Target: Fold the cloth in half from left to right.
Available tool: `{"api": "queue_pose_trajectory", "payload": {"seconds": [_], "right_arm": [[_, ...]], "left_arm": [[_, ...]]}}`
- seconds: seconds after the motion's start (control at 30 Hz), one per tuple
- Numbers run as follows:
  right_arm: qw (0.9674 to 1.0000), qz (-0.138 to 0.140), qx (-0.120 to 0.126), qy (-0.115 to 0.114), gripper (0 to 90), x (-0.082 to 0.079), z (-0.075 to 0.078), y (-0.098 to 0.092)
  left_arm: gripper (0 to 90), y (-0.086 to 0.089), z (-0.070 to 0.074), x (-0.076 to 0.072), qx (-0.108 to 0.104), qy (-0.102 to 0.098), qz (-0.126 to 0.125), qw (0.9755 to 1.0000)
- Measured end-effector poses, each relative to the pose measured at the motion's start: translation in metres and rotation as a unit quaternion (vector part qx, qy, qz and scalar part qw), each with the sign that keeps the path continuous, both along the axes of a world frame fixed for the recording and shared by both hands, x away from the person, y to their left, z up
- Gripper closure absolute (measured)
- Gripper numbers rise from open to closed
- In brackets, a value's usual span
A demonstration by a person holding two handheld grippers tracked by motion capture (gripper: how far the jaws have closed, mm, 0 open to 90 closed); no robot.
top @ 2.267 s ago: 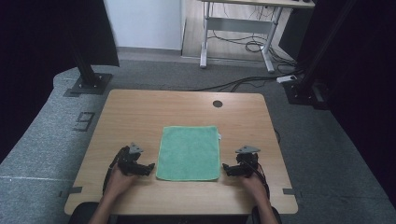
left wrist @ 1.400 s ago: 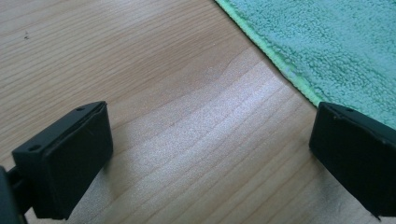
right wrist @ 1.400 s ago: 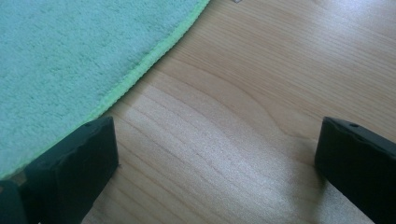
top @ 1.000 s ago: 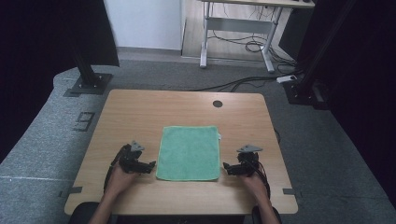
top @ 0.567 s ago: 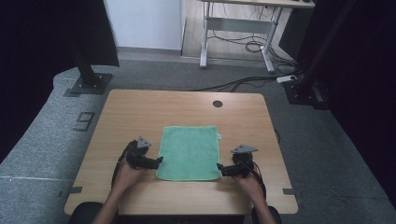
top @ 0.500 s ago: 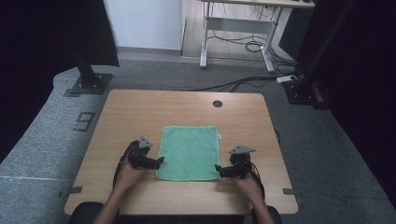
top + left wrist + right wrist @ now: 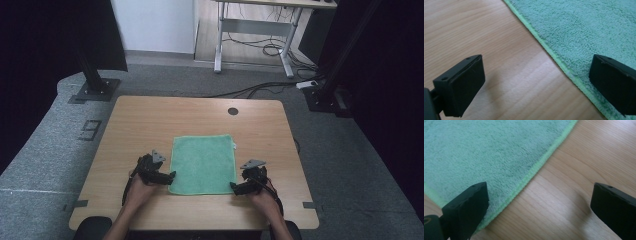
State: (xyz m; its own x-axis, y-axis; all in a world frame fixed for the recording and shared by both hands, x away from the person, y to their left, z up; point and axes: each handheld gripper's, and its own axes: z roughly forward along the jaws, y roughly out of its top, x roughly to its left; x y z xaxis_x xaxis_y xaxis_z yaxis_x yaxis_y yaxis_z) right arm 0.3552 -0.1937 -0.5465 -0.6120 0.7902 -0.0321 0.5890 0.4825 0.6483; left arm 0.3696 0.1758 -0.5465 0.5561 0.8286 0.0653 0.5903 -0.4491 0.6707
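Wooden table (image 7: 150,120) is carrying a flat green towel (image 7: 203,162) near its front edge. Left gripper (image 7: 169,176) and right gripper (image 7: 235,188), both with jaws apart, are straddling its near corners; probably nothing is folded yet.

Floor: grey carpet (image 7: 350,165)
Bench: light wood (image 7: 150,120)
Wall: white (image 7: 152,22)
Behind: white-legged desk (image 7: 255,25), cables (image 7: 260,89)
Sides: black curtains (image 7: 45,45)
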Motion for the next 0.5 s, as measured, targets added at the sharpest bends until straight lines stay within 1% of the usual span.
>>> {"api": "queue_pose_trajectory", "payload": {"seconds": [0.03, 0.1, 0.2, 0.33, 0.43, 0.5], "right_arm": [[1.0000, -0.004, 0.001, 0.000, 1.9, 0.001, 0.000, -0.002], [1.0000, -0.009, 0.000, -0.001, 1.9, 0.002, 0.000, -0.006], [0.9998, -0.017, -0.004, -0.006, 1.9, 0.003, 0.000, -0.011], [0.9996, -0.027, -0.006, -0.009, 2.5, 0.005, 0.000, -0.017], [0.9994, -0.033, -0.007, -0.011, 2.9, 0.006, 0.000, -0.021], [0.9990, -0.042, -0.006, -0.013, 3.4, 0.008, 0.000, -0.027]], "left_arm": [[0.5, 0.000, 0.000, 0.000, 0.000, 0.000, 0.000, 1.0000], [0.5, -0.006, 0.000, -0.006, 0.002, -0.003, -0.006, 1.0000], [0.5, -0.010, 0.000, -0.011, 0.000, -0.003, -0.011, 0.9999], [0.4, -0.022, -0.001, -0.020, 0.000, -0.004, -0.024, 0.9997], [0.5, -0.026, -0.001, -0.023, 0.001, -0.004, -0.031, 0.9995], [0.4, -0.033, -0.002, -0.026, -0.004, 0.000, -0.042, 0.9991]]}}
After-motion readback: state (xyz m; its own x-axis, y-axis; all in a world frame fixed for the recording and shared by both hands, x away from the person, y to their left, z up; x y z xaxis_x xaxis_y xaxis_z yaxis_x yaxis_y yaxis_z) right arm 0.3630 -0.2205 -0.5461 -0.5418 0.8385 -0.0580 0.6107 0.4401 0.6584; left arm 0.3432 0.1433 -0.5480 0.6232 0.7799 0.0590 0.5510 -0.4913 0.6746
